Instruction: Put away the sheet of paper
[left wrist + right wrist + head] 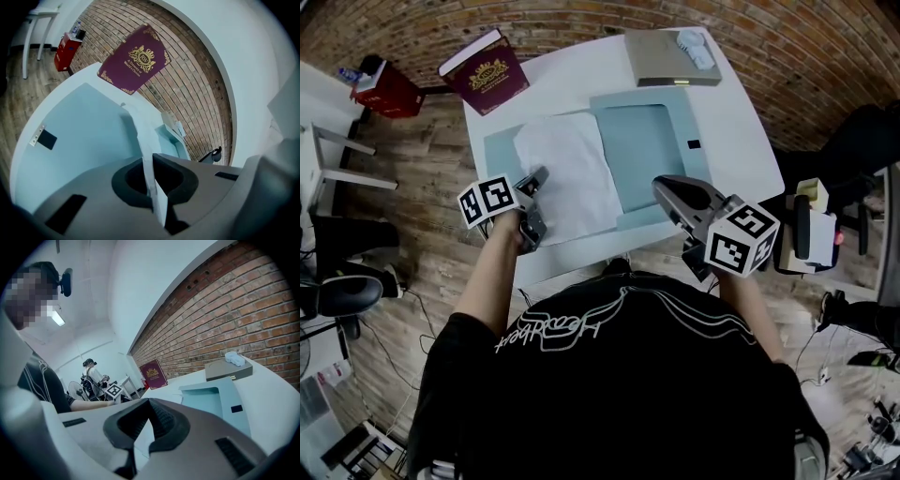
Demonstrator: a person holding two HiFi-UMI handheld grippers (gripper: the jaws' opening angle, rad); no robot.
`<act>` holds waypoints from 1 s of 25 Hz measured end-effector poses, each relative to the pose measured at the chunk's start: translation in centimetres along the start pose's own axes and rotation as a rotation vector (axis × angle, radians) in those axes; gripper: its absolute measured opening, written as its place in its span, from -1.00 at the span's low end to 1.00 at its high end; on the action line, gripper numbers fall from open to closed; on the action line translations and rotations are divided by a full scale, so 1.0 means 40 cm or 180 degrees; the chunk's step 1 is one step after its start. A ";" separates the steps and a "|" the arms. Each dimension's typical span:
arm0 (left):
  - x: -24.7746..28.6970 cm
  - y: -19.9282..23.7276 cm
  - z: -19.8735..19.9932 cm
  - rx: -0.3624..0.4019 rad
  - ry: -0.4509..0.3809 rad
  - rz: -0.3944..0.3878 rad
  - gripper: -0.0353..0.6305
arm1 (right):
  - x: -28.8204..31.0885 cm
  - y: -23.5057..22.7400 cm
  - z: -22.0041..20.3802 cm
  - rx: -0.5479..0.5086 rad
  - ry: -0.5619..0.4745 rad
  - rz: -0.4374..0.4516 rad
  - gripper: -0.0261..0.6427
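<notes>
**ITEM: One sheet of paper, pinched at its left edge**

**Nearest.** The left gripper [536, 180] is clamping the sheet of paper [567, 173]. Its jaws are pressing together on the sheet's left margin, and the paper's edge is running straight out between the pads. The right gripper [667, 189] is hovering over the near part of the table [741, 141], to the right of the sheet and apart from it. Its jaws are meeting with nothing between them.

**Middle.** The sheet is lying across an open pale-blue folder [642, 141]. It is covering most of the left flap, and its right edge is overlapping the right panel. A small black tab [694, 144] is sitting on that panel.

**Far.** A maroon book [485, 73] is overhanging the table's far-left corner. A grey box [661, 61] with a small white object [694, 47] on top is resting at the far-right edge. A brick wall [787, 56] is running behind.

**Handling (judged).**
- The sheet is likely very light and limp, so it will probably sag and swing when held from one side.
- It is probably slick against the folder, and it will crease where it is pinched hard or dragged against an edge.
- The best hold appears to be shallow, on the margin.
- A second pinch on the opposite margin looks advisable, to keep the sheet flat while it is being guided into the folder.
</notes>
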State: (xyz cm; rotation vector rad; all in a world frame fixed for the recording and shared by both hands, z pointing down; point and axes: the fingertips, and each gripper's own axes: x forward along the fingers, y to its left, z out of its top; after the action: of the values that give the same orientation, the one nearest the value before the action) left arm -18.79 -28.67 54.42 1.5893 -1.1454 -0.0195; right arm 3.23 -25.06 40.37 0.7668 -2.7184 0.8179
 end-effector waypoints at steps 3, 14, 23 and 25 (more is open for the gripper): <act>0.019 -0.007 -0.016 -0.0009 0.0031 0.0018 -0.80 | 0.002 -0.012 -0.004 0.0030 0.0033 -0.0011 -0.92; 0.090 -0.049 -0.037 0.0009 0.0051 0.0157 -0.80 | 0.015 -0.057 -0.015 0.0128 -0.0012 0.0148 -0.92; 0.182 -0.099 -0.066 0.0128 0.0157 0.0274 -0.80 | -0.001 -0.100 -0.021 0.0170 -0.0001 0.0183 -0.92; 0.203 -0.111 -0.071 0.0149 0.0179 0.0268 -0.80 | -0.009 -0.109 -0.018 0.0145 0.0003 0.0171 -0.92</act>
State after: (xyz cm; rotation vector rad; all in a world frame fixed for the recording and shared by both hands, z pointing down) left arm -10.06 -32.35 56.42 1.5718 -1.1753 0.1076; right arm 5.87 -27.60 42.84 0.7049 -2.7392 0.8944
